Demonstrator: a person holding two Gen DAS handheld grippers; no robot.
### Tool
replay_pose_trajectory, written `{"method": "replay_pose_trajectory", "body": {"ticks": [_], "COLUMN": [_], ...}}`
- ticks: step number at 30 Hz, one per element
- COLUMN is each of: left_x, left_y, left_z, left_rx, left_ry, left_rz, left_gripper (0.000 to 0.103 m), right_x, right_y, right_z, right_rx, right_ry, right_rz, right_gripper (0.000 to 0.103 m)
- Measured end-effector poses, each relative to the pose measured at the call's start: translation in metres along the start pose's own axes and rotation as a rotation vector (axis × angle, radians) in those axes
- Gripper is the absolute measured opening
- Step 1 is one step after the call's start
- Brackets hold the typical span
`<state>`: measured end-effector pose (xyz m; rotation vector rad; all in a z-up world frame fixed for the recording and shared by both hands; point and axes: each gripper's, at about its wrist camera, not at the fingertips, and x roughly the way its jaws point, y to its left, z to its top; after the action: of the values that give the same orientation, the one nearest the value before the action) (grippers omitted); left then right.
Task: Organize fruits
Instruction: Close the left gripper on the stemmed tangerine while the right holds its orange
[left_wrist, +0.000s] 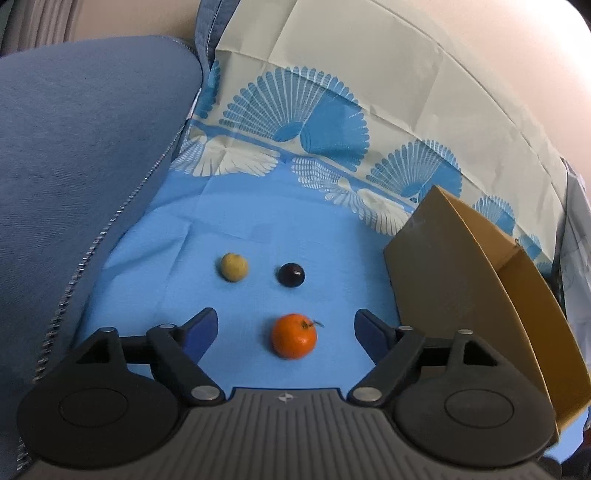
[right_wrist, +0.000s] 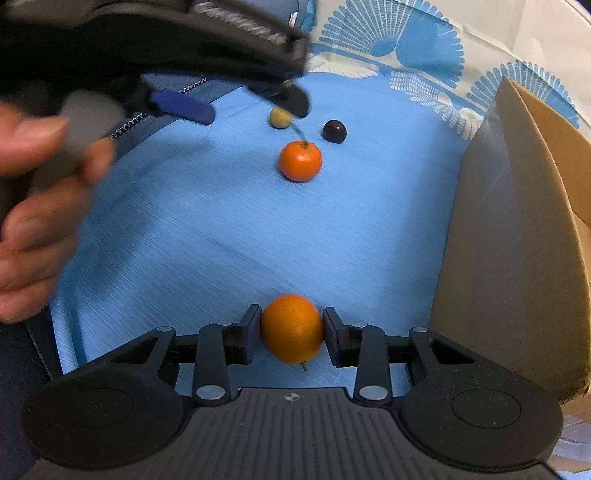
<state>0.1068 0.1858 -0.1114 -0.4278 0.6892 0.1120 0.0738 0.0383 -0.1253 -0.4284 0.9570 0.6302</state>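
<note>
1. The left tongs (left_wrist: 286, 328) stand released and wide, with nothing between the pads. A small orange (left_wrist: 294, 336) lies on the blue cloth (left_wrist: 258, 236) in the gap, nearer the right pad than the left.
2. The right tongs (right_wrist: 291, 330) are clenched on a second orange (right_wrist: 291, 328), both pads pressing its sides.
3. Beyond the left tongs lie a yellowish fruit (left_wrist: 233, 267) and, to its right, a dark round fruit (left_wrist: 291, 274), well apart from each other.
4. A cardboard box (left_wrist: 480, 295) stands just right of both tongs; it looks like the likely place for the fruit.
5. To grasp well, I would shift the left tongs slightly right so the orange is centred, lower them to its widest part, then close gently, since round fruit may roll.
6. Keep clear of the stem (left_wrist: 309, 325).
</note>
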Motion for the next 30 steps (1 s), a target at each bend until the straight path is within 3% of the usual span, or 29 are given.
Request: {"method": "replay_pose_trajectory", "body": {"ticks": [4, 10, 13, 15, 22, 27, 30], "left_x": [0.024, 0.051, 0.061, 0.064, 0.046, 0.053, 0.054], "left_y": [-0.012, -0.031, -0.036, -0.037, -0.020, -0.013, -0.017], "left_z": [0.000, -0.009, -0.013, -0.016, -0.009, -0.009, -0.010], "left_rx": [0.049, 0.192, 0.257, 0.286, 0.186, 0.150, 0.174], "left_ry": [0.048, 0.070, 0.083, 0.093, 0.035, 0.106, 0.099], "left_rz": [0.000, 0.075, 0.107, 0.130, 0.144, 0.179, 0.189], "left_gripper": [0.086, 0.084, 0.068, 0.041, 0.040, 0.040, 0.041], "right_x": [0.002, 0.004, 0.004, 0.004, -0.002, -0.001, 0.000], "right_y": [0.000, -0.001, -0.001, 0.000, 0.000, 0.001, 0.002], "right_z": [0.001, 0.001, 0.001, 0.000, 0.001, 0.000, 0.001], "right_rx": [-0.003, 0.002, 0.000, -0.002, 0.008, 0.005, -0.010], "right_ry": [0.003, 0.005, 0.005, 0.003, -0.033, -0.014, -0.013], "right_rz": [0.002, 0.005, 0.003, 0.001, -0.021, -0.031, -0.034], "right_gripper": [0.038, 0.038, 0.038, 0.038, 0.037, 0.037, 0.037]}}
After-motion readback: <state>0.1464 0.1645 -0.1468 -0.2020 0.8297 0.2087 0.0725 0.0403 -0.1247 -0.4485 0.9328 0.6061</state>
